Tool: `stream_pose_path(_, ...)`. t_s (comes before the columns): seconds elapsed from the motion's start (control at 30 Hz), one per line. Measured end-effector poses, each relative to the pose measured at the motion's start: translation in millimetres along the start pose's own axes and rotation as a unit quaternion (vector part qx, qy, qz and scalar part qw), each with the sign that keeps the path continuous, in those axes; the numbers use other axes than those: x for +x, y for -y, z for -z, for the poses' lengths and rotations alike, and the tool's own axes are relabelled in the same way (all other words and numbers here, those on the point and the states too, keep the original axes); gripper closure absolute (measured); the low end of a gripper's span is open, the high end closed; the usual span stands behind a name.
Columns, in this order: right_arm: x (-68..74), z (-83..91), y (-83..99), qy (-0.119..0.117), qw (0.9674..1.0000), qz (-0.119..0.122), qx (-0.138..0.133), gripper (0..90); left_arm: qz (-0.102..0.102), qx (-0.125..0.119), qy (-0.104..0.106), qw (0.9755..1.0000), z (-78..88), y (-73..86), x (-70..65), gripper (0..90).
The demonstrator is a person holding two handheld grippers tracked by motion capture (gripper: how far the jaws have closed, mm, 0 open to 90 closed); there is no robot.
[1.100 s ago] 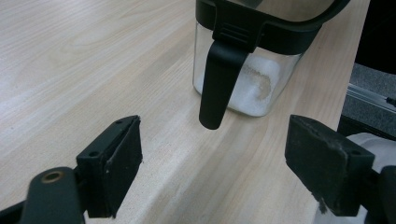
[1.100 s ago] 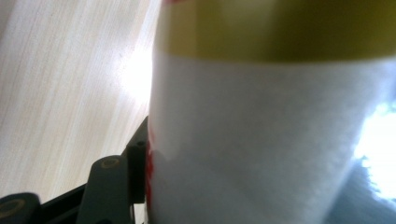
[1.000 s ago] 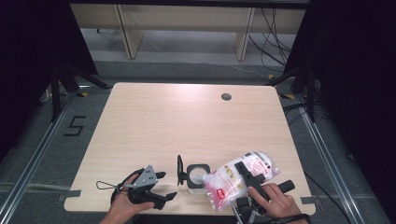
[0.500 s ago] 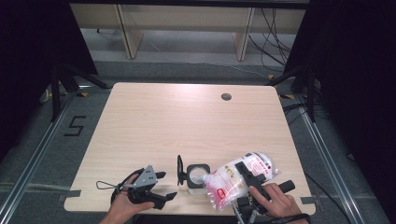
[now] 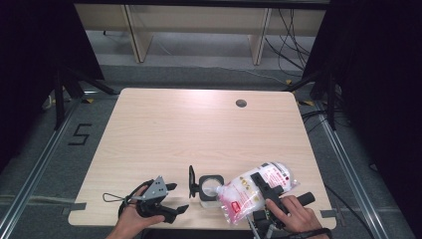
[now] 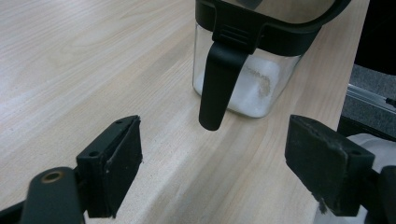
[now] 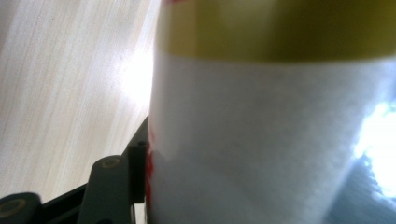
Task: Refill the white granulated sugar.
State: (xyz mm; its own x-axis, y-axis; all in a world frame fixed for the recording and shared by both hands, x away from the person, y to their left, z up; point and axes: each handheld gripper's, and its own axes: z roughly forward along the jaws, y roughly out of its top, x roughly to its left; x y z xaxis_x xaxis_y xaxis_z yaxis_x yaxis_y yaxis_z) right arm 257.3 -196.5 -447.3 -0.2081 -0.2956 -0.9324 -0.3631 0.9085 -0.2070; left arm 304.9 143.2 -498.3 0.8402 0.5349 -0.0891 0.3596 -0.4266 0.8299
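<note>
Pouring: right gripper point(image 5: 263, 191), low right of frame, clamps bag point(image 5: 256, 191); I tilt its corner over jar point(image 5: 209, 186). Left gripper point(image 5: 171, 199) idles wide, empty.

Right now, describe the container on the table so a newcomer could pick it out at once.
Start at the wooden table and go to its near edge, between the person's two hands. There stands the clear square container with a black rim and white powder in the bottom. Its black lid stands flipped open on the left, and the tilted plastic bag points into its mouth.
</note>
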Motion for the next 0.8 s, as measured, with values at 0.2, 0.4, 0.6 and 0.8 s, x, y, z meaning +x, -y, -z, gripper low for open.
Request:
stream_pose_path(0.2,-0.1,-0.2,0.1,0.006,1.0000,0.001,-0.005,42.8,-0.002,-0.001,-0.001,1.0000,0.5,0.3,0.1,18.7)
stream_pose_path(0.4,2.3,0.1,-0.7,0.004,1.0000,-0.007,0.004,42.8,-0.003,0.000,-0.003,1.0000,0.9,0.0,0.5,18.7)
stream_pose_path(0.6,-0.3,-0.6,0.0,0.005,1.0000,0.006,0.000,42.9,-0.010,-0.001,-0.001,1.0000,0.8,-0.4,1.3,18.7)
stream_pose_path(0.8,1.0,0.5,-0.5,0.006,1.0000,0.000,0.006,42.9,-0.009,-0.001,-0.001,1.0000,0.9,-0.5,1.2,18.7)
